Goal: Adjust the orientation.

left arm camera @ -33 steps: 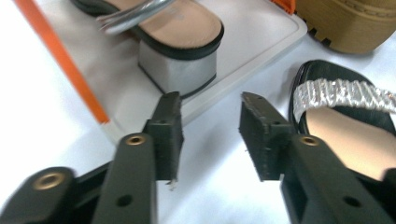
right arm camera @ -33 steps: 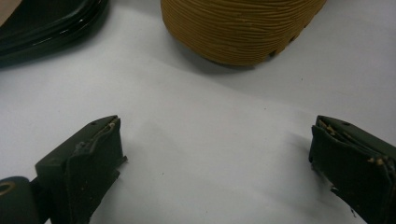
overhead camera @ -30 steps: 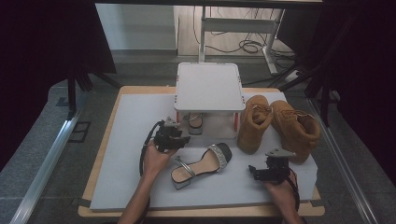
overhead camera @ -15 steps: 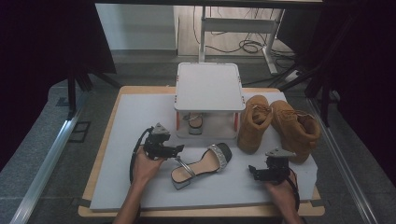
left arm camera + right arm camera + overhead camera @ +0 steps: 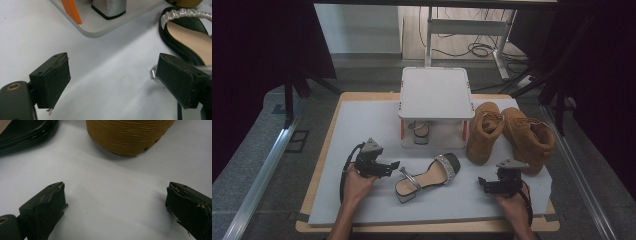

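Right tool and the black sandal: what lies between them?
Bare white mat. The high view shows nothing between the right tool and the black sandal.

the sandal (image 5: 427, 175) has a glossy black sole and sparkly strap, boots (image 5: 511, 135) look like matte suede, mat (image 5: 362, 125) smooth grey.

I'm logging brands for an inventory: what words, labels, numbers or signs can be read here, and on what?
None: no readable text on the tan boots, the black heeled sandal, the sandal under the white rack, the white rack, the mat or either gripper.
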Demonstrator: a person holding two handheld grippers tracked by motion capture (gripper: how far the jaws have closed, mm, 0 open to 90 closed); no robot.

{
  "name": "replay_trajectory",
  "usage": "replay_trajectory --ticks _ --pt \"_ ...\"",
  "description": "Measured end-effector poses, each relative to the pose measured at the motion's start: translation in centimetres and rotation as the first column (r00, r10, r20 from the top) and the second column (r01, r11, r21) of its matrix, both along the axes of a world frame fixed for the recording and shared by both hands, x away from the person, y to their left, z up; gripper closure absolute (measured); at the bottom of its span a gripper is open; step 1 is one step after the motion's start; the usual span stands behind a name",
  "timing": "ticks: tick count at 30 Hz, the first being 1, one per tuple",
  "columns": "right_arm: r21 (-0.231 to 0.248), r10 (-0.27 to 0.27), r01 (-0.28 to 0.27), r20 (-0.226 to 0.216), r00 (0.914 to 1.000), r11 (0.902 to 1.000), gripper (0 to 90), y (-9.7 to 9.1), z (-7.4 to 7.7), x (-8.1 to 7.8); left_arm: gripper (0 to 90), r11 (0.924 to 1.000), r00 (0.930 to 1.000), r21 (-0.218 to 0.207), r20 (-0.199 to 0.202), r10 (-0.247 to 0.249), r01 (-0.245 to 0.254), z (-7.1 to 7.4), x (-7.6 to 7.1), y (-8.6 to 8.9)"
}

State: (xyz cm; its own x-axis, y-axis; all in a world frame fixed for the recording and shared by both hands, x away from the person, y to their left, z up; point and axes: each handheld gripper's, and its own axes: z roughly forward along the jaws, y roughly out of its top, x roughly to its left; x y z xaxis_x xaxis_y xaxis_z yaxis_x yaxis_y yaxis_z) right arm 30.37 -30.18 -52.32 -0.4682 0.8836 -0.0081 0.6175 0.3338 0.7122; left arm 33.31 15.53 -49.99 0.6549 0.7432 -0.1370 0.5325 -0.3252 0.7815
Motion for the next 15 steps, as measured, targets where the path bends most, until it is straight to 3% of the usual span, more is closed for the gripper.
replay_trajectory --ticks 5,9,15 --pt "-0.001 0.001 -0.001 0.001 1.0000 1.0000 2.7 0.0 0.0 0.0 11.5 0.9998 0.9999 0.022 0.010 0.003 -0.003 -0.4 -1.0 0.8" --pt "-0.001 0.001 -0.001 0.001 1.0000 1.0000 2.7 0.0 0.0 0.0 11.8 0.9995 0.9999 0.032 -0.010 0.006 -0.006 -0.4 -1.8 1.5" --pt "-0.001 0.001 -0.001 0.001 1.0000 1.0000 2.8 0.0 0.0 0.0 11.9 0.9934 0.9997 0.114 -0.021 -0.011 0.013 -0.5 -3.3 1.9"
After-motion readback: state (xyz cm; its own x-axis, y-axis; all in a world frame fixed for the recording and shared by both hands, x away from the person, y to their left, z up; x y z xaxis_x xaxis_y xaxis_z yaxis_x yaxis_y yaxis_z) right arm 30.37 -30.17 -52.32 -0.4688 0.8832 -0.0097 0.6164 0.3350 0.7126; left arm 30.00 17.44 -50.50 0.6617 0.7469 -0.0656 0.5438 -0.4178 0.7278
